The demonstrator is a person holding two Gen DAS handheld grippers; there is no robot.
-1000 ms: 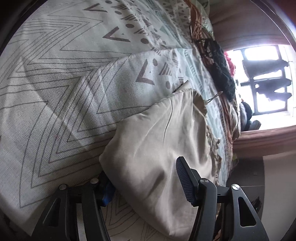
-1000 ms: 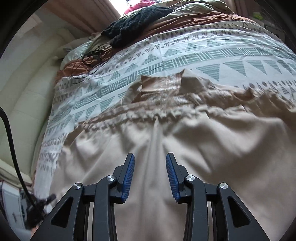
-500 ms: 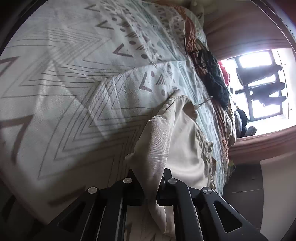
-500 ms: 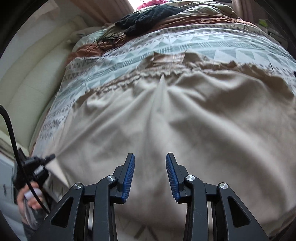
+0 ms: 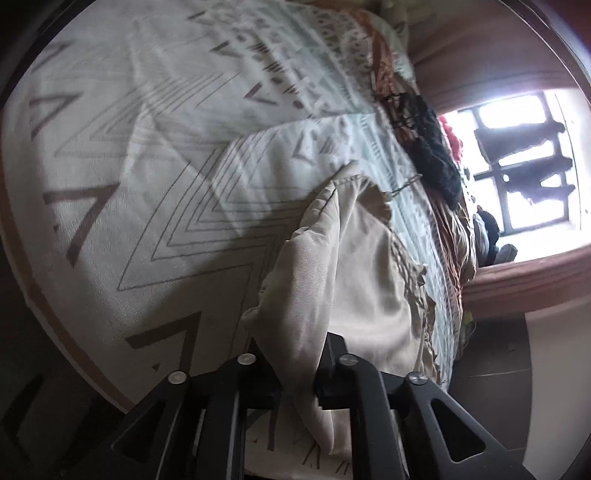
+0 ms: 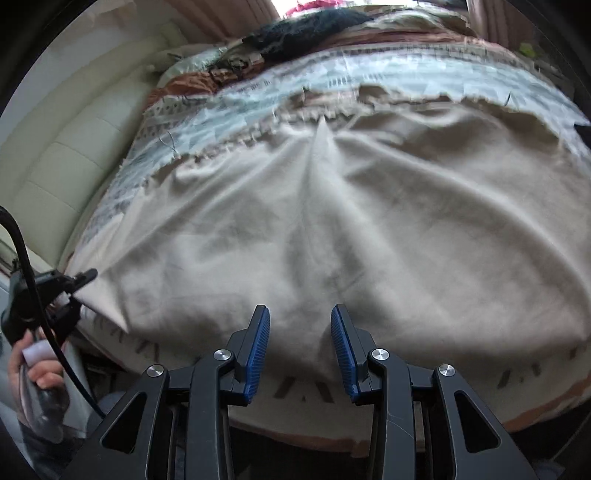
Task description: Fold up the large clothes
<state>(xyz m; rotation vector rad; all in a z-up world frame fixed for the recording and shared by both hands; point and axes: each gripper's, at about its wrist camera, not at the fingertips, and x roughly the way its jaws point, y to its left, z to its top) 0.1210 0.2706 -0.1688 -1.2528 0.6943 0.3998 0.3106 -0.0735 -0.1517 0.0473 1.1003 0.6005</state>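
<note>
A person stands at the near edge of a bed, a hand-held gripper in each hand, starting a fold on a large beige garment (image 6: 369, 221). Nearest, the left hand-held gripper (image 5: 295, 373) is closed on a bunched corner of the cloth; its jaws have eased very slightly apart in the last instant, yet the fabric is still pinched between them and rises from them as a lifted ridge. The right hand-held gripper (image 6: 299, 347) stands partly open and holds nothing; it hangs just above the garment's near hem, with cloth below the gap between its blue pads (image 6: 258, 350) but not touching them. This looks like the pick-up stage of the first fold: one corner is gripped, the other is not. The next move probably calls for the right one to drop onto the hem and close, so both corners can be carried across together. Beyond the grippers, the garment lies spread over the patterned bedspread (image 5: 147, 166), its ruffled edge (image 6: 229, 147) farthest away. Past that lie a dark knitted item (image 6: 314, 26) and a bright window (image 5: 517, 166).
</note>
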